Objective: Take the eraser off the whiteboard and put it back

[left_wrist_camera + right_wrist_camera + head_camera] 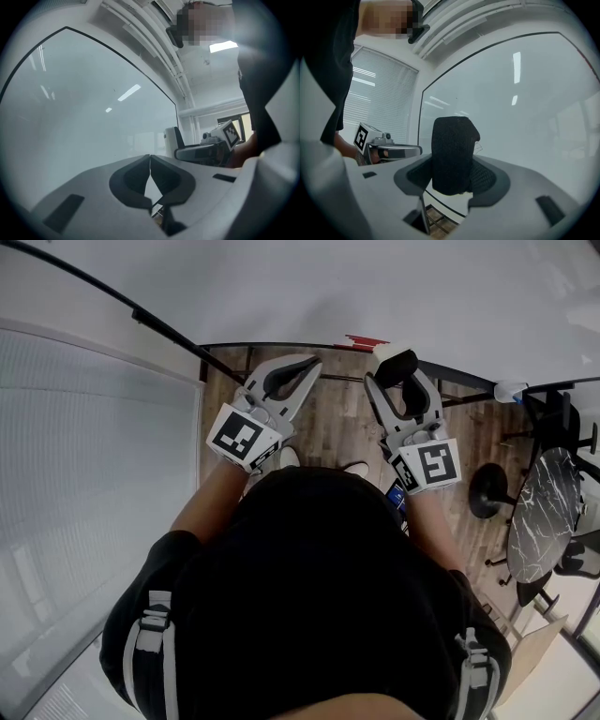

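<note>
Facing whiteboard (375,287), eraser (452,154) gripped (table (544,512) rightward)

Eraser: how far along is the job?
Done: the black eraser is clamped in the right gripper, apparently off the whiteboard, though I can't rule out contact. In hand: it is held in front of the board. Left: setting it back and releasing. The left gripper is shut and empty.

In the right gripper view, we are seeing only part of the eraser (452,154), as the right gripper (451,180) is covering its lower end. The whiteboard (525,103) is running off the edge at 3 o'clock. We are not managing to tell whether eraser and board are touching.
</note>
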The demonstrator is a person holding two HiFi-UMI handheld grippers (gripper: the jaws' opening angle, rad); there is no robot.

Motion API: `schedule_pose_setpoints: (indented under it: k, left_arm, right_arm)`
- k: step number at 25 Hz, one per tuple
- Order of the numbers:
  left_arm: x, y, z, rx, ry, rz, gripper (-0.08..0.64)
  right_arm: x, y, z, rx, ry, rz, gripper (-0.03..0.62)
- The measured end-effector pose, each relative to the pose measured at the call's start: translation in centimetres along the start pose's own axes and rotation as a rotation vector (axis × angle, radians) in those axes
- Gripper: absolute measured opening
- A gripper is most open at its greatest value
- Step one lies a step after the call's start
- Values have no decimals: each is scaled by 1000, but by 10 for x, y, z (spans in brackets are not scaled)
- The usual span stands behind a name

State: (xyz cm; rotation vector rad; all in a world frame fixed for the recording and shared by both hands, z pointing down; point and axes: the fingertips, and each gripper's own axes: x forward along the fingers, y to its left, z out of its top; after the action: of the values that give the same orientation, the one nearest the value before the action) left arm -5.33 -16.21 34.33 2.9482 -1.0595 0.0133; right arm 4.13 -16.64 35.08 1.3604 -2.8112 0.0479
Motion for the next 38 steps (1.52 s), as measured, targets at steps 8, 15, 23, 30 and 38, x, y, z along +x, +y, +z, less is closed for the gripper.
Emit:
schedule_pose_setpoints:
  k: [8, 15, 23, 30, 38]
  left_arm:
    - [-11, 30, 7, 22, -11, 53, 6]
    - [-36, 76, 19, 51, -24, 100, 6]
    - [-60, 127, 29, 83, -51, 100, 6]
    - [-72, 159, 34, 96, -75, 89, 6]
    - [-72, 198, 42, 99, -100, 110, 6]
  right_arm:
    - [22, 6, 16, -50, -24, 3, 224]
    - [59, 23, 34, -97, -42, -33, 224]
    - [109, 43, 45, -148, -42, -99, 224]
    - [138, 50, 51, -203, -37, -170, 225]
    - [173, 52, 56, -230, -36, -248, 225]
